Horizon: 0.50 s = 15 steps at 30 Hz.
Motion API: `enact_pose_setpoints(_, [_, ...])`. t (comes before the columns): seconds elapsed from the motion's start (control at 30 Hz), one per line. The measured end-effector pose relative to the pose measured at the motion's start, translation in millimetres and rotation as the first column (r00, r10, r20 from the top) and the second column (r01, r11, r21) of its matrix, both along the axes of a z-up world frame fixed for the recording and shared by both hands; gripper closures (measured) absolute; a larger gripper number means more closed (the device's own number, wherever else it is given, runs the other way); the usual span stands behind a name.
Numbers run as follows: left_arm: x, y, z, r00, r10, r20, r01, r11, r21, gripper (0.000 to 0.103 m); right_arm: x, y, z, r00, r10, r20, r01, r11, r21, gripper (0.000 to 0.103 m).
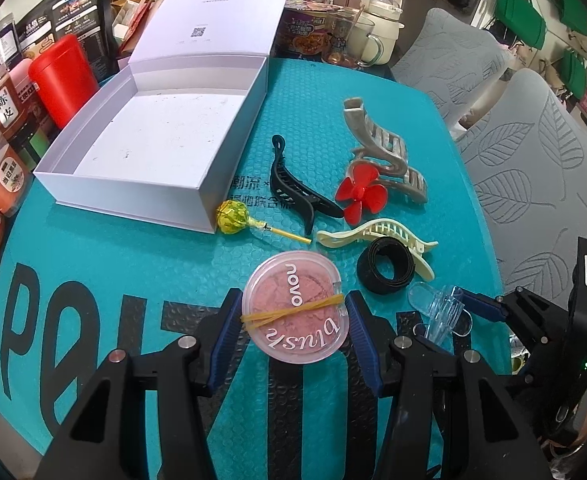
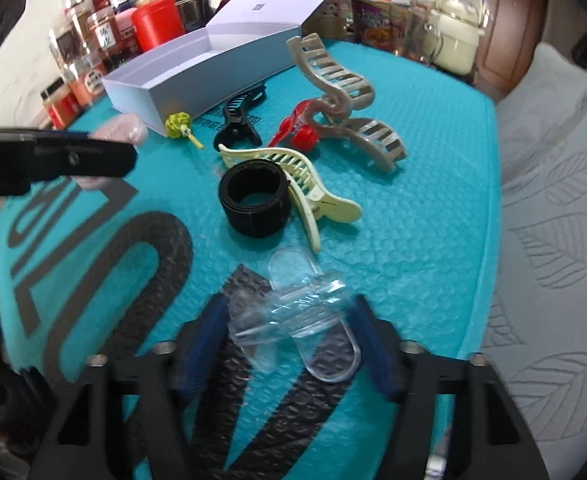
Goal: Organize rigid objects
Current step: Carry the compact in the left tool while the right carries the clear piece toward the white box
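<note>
My left gripper [image 1: 295,312] is shut on a round pink blush compact [image 1: 295,306] with a yellow rubber band, just above the teal mat. My right gripper [image 2: 289,320] is shut on a clear hair claw clip [image 2: 293,312], which also shows in the left wrist view [image 1: 441,312]. On the mat lie a black strap roll [image 2: 253,198], a cream claw clip [image 2: 305,178], a beige claw clip [image 2: 345,96], a red flower clip [image 1: 359,194], a black claw clip [image 1: 297,188] and a yellow lollipop [image 1: 231,216]. The open white box [image 1: 149,148] stands at the back left, empty.
Jars, a red canister [image 1: 63,80] and packets line the left edge. A glass mug [image 1: 353,38], a cream kettle [image 1: 381,12] and a food tub stand at the back. Grey leaf-patterned chairs [image 1: 533,168] are on the right, beyond the mat's edge.
</note>
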State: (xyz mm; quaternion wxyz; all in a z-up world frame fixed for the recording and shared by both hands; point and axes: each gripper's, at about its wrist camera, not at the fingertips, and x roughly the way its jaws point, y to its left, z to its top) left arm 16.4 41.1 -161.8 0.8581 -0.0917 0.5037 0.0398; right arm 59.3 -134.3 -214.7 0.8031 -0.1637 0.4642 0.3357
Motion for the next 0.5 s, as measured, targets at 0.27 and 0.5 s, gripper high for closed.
enact_pose_setpoints(0.27, [-7, 2, 6, 1.000, 0.022, 0.006, -0.022, 1.000, -0.005, 0.051, 6, -7, 8, 0.998, -0.002, -0.060, 0.004, 0.999, 0.043, 0.043])
enact_pose_setpoints(0.5, [-18, 2, 31, 0.999, 0.040, 0.030, -0.040, 0.999, -0.002, 0.051, 7, -16, 41, 0.994, -0.036, -0.106, 0.042, 0.998, 0.051, 0.043])
